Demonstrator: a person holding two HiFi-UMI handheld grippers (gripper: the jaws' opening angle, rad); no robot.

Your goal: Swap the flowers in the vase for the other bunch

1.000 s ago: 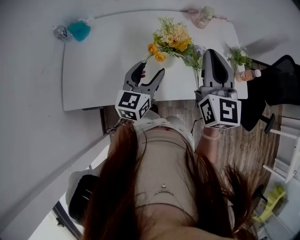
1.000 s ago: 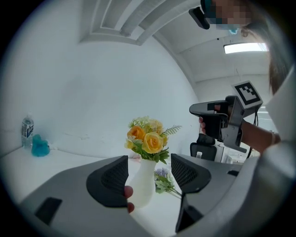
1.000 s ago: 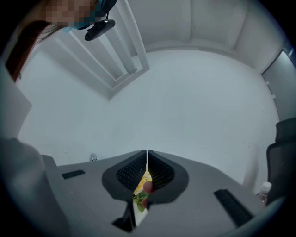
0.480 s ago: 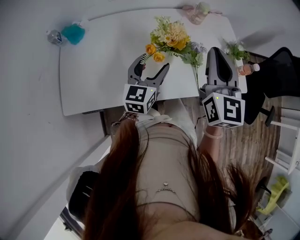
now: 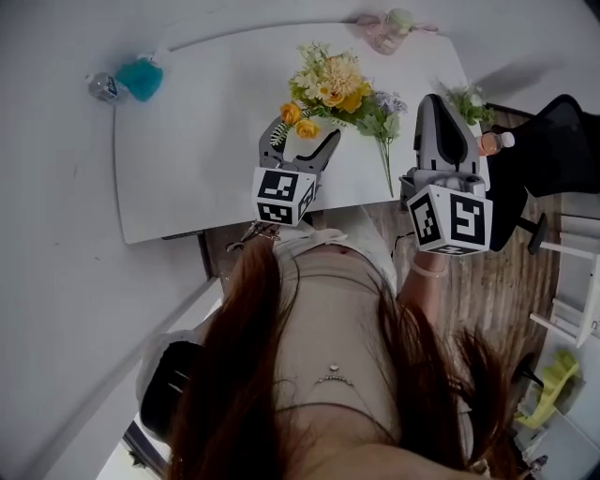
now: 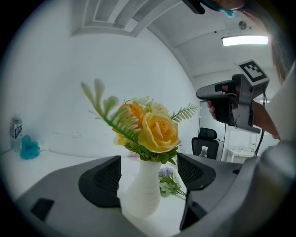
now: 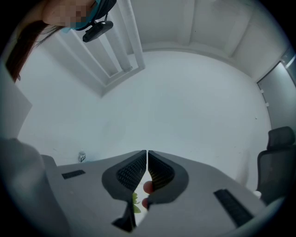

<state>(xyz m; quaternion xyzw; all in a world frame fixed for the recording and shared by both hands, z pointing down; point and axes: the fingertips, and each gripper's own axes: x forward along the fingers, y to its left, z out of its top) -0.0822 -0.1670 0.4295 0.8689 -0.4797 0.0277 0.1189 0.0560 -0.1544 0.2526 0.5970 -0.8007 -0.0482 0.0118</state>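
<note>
A white ribbed vase holds yellow and orange flowers near the table's front edge. My left gripper is level with it, and its jaws have just been opening. They stand wide on either side of the vase body, which fills the gap on the left, while the right pad stands apart from it. The other bunch, purple blooms on green stems, lies flat to the vase's right. My right gripper hovers over the table's right end, shut and empty.
The white table carries a teal object and a small bottle at its far left, a pink item at the back, and a green sprig and an orange bottle at the right edge. A black chair stands to the right.
My left gripper moved forward to the vase and its jaws spread wider, so they now flank the vase. The right gripper shifted slightly and stayed shut.
</note>
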